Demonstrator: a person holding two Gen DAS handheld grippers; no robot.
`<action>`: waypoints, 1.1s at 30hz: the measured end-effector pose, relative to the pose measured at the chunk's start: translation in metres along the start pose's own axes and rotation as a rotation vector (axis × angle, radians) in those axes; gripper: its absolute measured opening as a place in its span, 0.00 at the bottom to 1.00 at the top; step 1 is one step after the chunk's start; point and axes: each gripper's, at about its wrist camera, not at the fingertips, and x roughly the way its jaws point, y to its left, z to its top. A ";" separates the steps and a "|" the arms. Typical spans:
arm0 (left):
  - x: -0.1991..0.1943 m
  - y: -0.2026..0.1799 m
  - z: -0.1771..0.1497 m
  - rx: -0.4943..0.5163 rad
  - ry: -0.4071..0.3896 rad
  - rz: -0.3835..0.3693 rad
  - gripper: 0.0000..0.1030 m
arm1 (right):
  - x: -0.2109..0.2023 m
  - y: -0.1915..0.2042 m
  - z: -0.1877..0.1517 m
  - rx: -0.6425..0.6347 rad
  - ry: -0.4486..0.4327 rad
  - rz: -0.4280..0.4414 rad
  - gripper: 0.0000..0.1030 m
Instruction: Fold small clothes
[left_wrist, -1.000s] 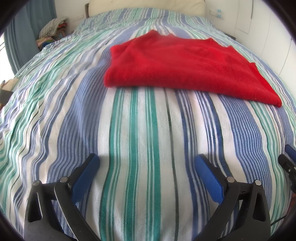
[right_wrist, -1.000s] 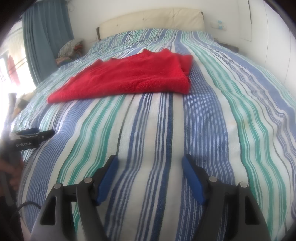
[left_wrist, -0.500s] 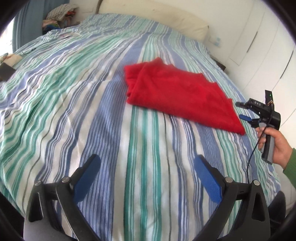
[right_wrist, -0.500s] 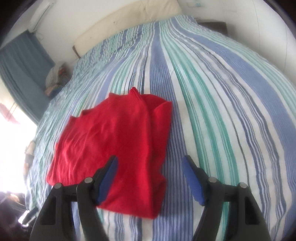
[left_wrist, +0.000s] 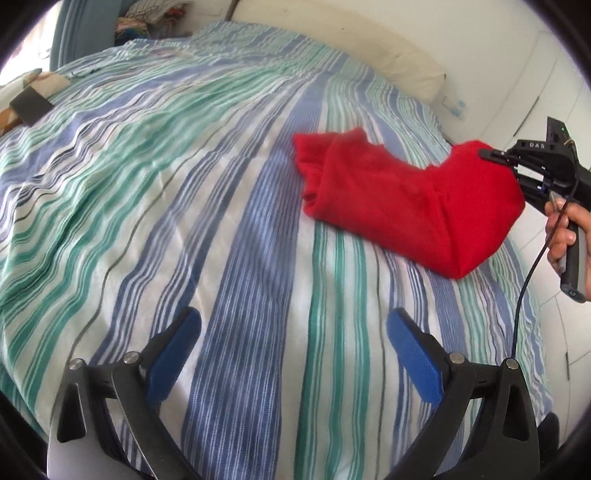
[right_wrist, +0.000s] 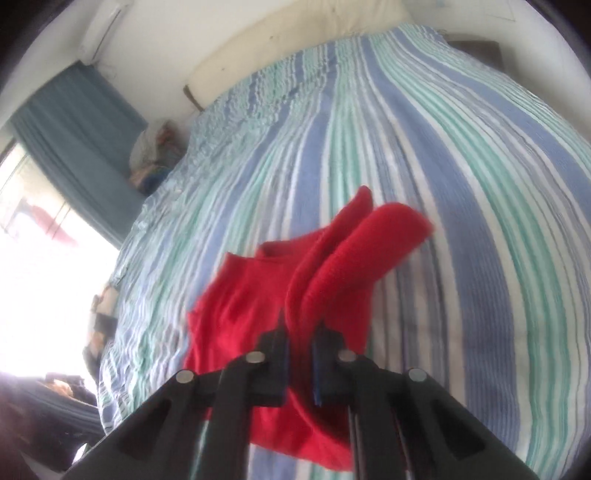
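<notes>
While clamped on red garment (right_wrist: 266, 306) edge, just closed, right gripper (right_wrist: 299, 343) lifts that end off striped bedspread (left_wrist: 229, 258); far end still lies on bed, toward right side. Left gripper (left_wrist: 291, 343) wide apart, nothing betw. pads, above bare stripes near garment. Cream headboard (left_wrist: 332, 33), blue curtain (right_wrist: 77, 144), clothes pile (left_wrist: 147, 14) at far edges; dark block (left_wrist: 31, 105) on bed's left.

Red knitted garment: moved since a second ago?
Yes. Red knitted garment: near end lifted off the striped bedspread by the shut right gripper.
</notes>
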 end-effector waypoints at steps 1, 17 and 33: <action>-0.002 0.003 0.000 -0.005 -0.009 0.009 0.98 | 0.006 0.022 0.004 -0.029 0.012 0.028 0.09; -0.004 0.039 0.010 -0.126 -0.026 0.050 0.98 | 0.096 0.145 -0.038 -0.268 0.183 0.161 0.42; 0.001 0.043 0.005 -0.097 -0.015 0.120 0.98 | 0.115 0.165 -0.136 -0.581 0.220 0.055 0.38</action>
